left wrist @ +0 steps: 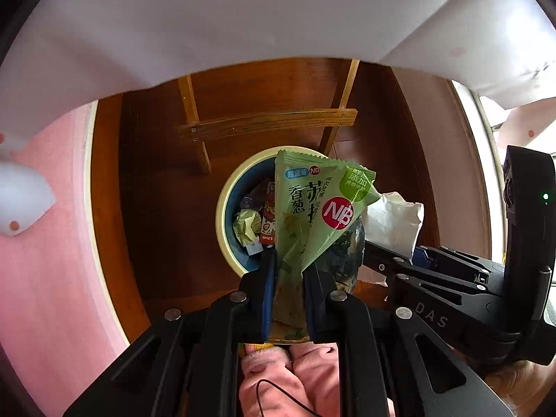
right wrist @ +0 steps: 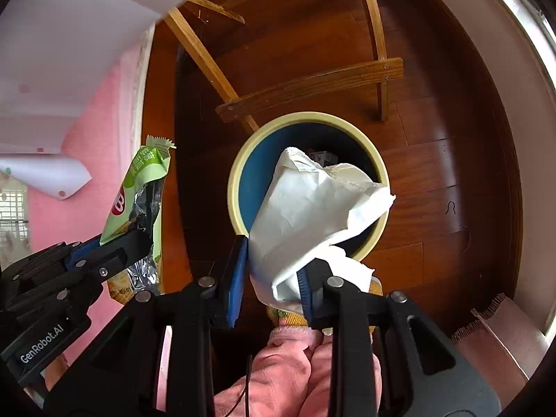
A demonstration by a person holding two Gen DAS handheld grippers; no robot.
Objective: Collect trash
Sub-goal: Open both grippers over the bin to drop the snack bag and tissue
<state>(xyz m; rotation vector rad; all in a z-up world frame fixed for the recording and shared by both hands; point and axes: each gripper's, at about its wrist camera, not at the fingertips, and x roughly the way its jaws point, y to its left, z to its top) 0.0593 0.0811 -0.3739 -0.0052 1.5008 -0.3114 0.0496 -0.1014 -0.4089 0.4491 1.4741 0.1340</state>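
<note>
- I've got both claws loaded and I'm looking down at the bin (right wrist: 239, 187), a round tub with a cream rim and blue inside, standing on the dark wood floor (right wrist: 434, 160).
- Left gripper (left wrist: 286, 278) is pinching the green snack wrapper (left wrist: 312, 208) near its lower end; the pads are pressed in on the foil, and the wrapper stands up and forward out of the jaws, its long axis running along the fingers.
- Right gripper (right wrist: 269, 274) is clamped on the crumpled white paper (right wrist: 312, 208), which bunches up between the blue pads and fans out ahead of them.
- The relation that matters: from the right wrist view the paper hangs directly over the bin's mouth, so that claw looks like the nearer one to a clean drop.
- From the left wrist view the wrapper's top overlaps the bin opening, but from the right wrist view the left claw sits off to the left of the rim, over floor. I judge it needs to slide rightward before letting go.
- The bin already holds trash: a yellow-green crumpled piece (left wrist: 246, 226) and a red-printed packet (left wrist: 269, 215) are visible inside.
- Both grippers are tipped steeply downward, side by side, near each other but not touching; pink sleeves show under each.
- A wooden chair's legs and crossbar (right wrist: 312, 87) stand just beyond the bin, clear of the drop path as far as I can tell.
- Risk, in my judgement: the light wrapper could flutter past the rim if released where it is.
</note>
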